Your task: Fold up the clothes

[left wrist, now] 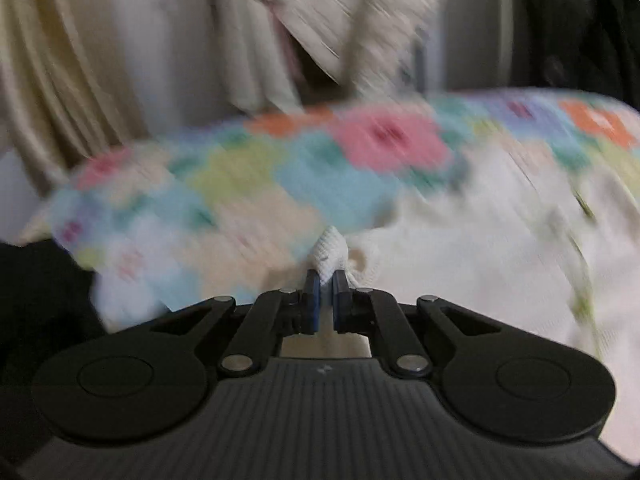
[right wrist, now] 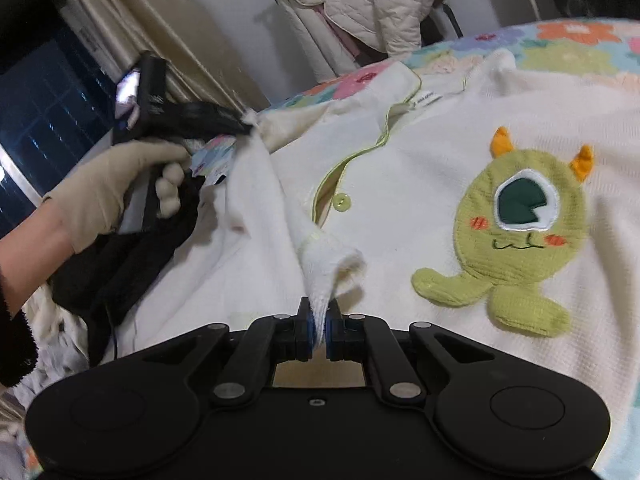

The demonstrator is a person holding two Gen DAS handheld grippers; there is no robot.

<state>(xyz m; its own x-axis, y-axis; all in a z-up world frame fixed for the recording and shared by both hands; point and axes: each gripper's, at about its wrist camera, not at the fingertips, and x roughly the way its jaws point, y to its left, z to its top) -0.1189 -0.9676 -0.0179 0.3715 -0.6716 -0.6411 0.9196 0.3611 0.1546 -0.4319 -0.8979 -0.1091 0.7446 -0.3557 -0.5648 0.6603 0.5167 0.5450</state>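
Observation:
A cream pyjama top (right wrist: 420, 128) with lime piping, a green button and a green one-eyed monster patch (right wrist: 516, 236) lies on the floral bedspread (right wrist: 568, 52). My right gripper (right wrist: 319, 310) is shut on a bunched edge of the top near the button. In that view my left gripper (right wrist: 246, 124), held by a gloved hand (right wrist: 104, 188), pinches another edge of the same top at the left and lifts it. The left wrist view is motion-blurred; there my left gripper (left wrist: 325, 280) is shut on a knob of cream fabric (left wrist: 330, 250), with the rest of the top (left wrist: 480, 260) spreading right.
A dark garment (right wrist: 116, 264) lies at the bed's left edge under the gloved hand. A quilted cream jacket (right wrist: 360, 4) hangs behind the bed, with beige curtains (right wrist: 132, 12) and a dark window (right wrist: 44, 96) to the left.

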